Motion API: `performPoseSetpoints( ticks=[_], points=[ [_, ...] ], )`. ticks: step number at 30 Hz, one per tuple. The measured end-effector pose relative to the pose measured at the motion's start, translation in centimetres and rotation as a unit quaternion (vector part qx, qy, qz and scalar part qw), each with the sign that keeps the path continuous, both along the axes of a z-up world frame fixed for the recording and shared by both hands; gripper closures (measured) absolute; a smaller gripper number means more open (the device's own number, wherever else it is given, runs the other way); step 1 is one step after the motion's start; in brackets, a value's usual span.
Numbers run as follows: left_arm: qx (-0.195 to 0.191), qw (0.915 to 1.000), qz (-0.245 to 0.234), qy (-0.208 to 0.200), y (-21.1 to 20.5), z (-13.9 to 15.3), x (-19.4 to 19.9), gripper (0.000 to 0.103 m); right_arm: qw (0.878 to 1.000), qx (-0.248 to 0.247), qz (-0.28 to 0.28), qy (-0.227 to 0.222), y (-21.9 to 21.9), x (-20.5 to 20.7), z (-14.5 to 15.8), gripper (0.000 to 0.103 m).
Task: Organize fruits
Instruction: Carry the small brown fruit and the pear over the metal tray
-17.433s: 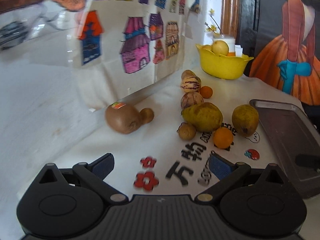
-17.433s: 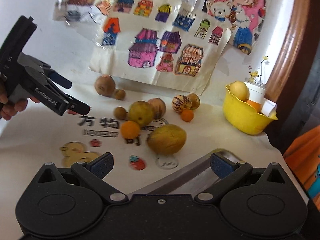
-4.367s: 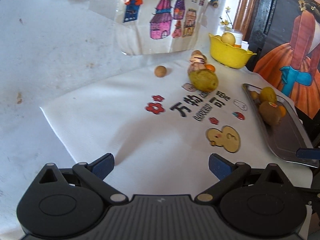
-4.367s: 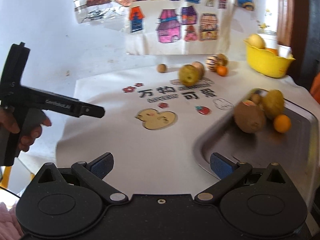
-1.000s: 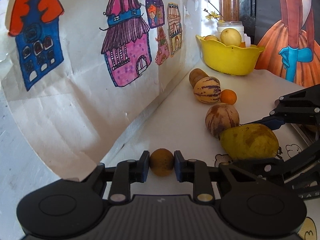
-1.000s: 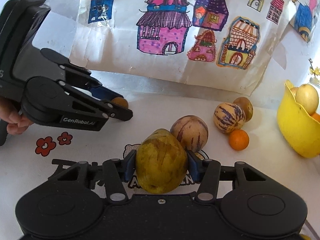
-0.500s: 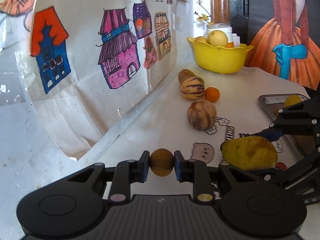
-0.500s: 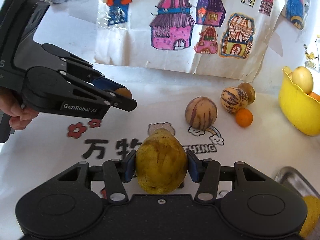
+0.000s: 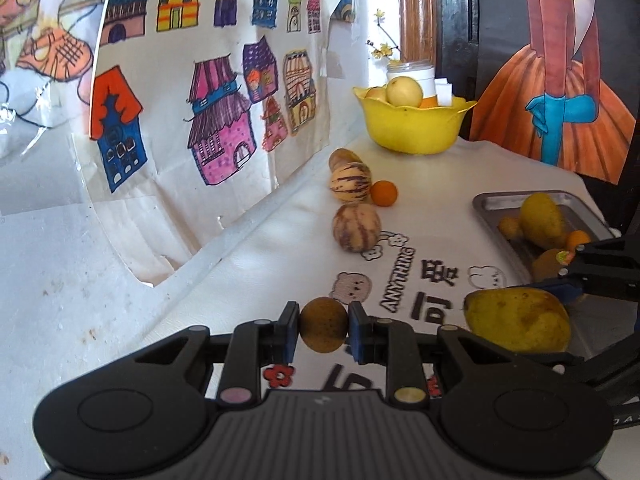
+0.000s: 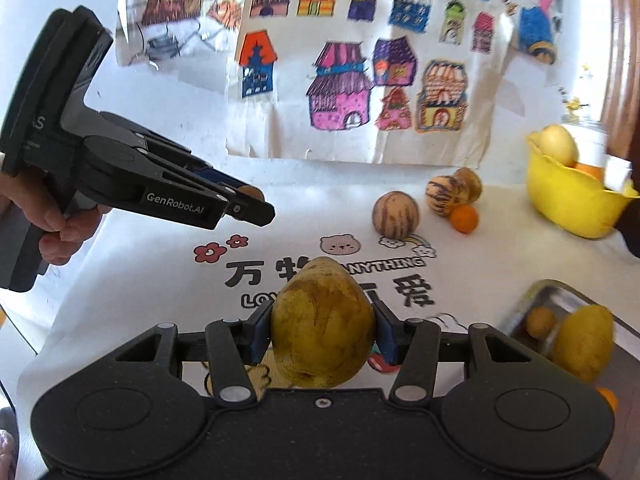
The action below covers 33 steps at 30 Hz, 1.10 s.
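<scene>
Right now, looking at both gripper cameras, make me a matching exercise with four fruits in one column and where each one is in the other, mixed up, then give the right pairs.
Things:
1. small brown round fruit
2. big yellow-green pear
3. pale round fruit
4. small orange

Places:
A. in the yellow bowl
B. clamped in the right gripper
C. on the white cloth, beside a striped melon
D. clamped in the left gripper

Pairs: 1-D, 2-B, 3-A, 4-C
</scene>
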State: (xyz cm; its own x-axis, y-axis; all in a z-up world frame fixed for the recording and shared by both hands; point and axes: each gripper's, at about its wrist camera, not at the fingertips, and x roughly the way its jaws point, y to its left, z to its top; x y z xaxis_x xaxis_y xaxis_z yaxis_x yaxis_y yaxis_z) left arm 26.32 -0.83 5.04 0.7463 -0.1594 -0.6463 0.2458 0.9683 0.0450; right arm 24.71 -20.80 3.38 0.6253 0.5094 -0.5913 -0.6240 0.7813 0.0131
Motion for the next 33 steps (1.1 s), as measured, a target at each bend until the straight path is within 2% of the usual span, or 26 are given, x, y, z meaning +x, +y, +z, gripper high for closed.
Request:
performPoseSetpoints(
  ticks=[6, 15, 22, 26, 33],
  points=[
    [-0.021, 0.9997, -0.008, -0.009, -2.0, 1.2, -2.1, 0.075, 0.999, 0.026, -0.034, -0.019, -3.7, -2.7, 1.5, 0.050],
    [-0.071, 0.9972, -0.025, 0.000, -5.8, 1.3, -4.3, 0.075, 0.990, 0.047, -0.126, -0.036, -10.6, -6.5, 2.0, 0.050],
    [-0.110, 0.9933, -0.032, 0.012, -8.8, 0.0, -5.3, 0.075, 0.983, 0.040, -0.178, -0.032, -14.1, -8.0, 0.4, 0.050],
    [-0.123, 0.9917, -0.035, 0.012, -10.7, -1.0, -5.7, 0.075, 0.981, 0.039, -0.191, -0.024, -15.2, -8.1, -0.6, 0.050],
    [-0.115, 0.9913, -0.065, 0.003, -13.7, -2.2, -6.3, 0.075, 0.978, 0.043, -0.205, -0.019, -16.0, -6.9, -1.7, 0.050]
  ],
)
